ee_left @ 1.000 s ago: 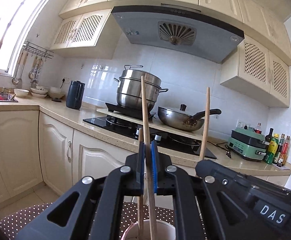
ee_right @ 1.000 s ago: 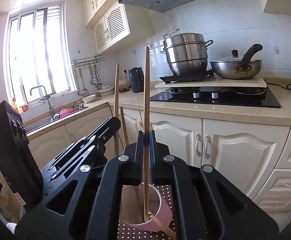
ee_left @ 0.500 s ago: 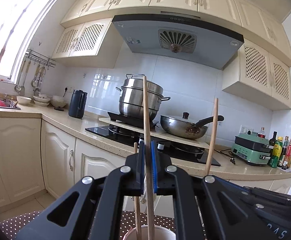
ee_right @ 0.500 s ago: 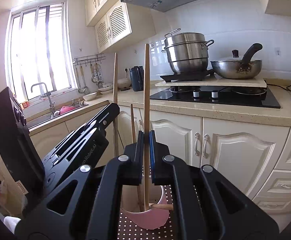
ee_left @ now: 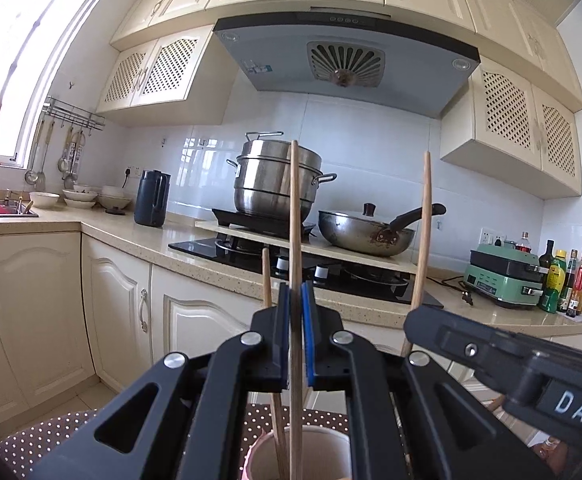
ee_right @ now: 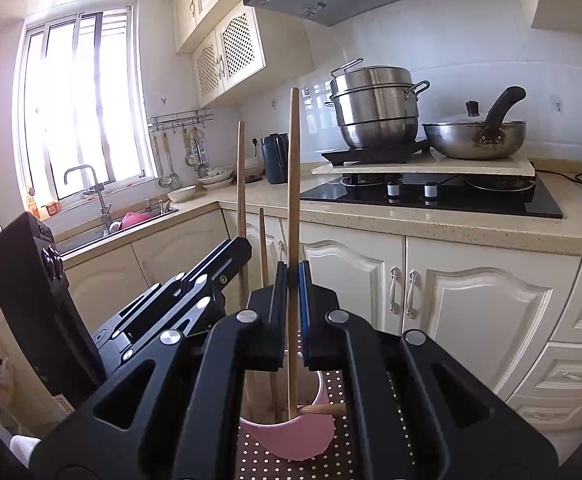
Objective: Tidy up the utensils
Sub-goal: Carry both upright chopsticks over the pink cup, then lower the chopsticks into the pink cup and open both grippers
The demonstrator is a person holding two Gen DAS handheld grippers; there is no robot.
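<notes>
**Left wrist and right wrist views: one chopstick pinched in each gripper, both standing in the pink cup**

Left wrist view shows the left gripper (ee_left: 296,332) clenched on a wooden chopstick (ee_left: 295,216), held upright with its lower end down inside the pink cup (ee_left: 257,456). The right gripper (ee_right: 293,312) is likewise clamped on its own chopstick (ee_right: 293,168), whose tip sits in the same cup (ee_right: 291,440) beside a shorter stick (ee_right: 263,240) leaning there loose. Another stick (ee_right: 323,409) lies across the cup's rim. The cup stands on a brown dotted mat (ee_right: 331,460).

These sticks look light, stiff and smooth, so they will likely pivot or slip if gripped near an end. Both holds sit around mid-shaft, which seems the best place. The cup looks light enough to tip if a stick levers against its wall, so letting go gently and straight down appears wise.
</notes>
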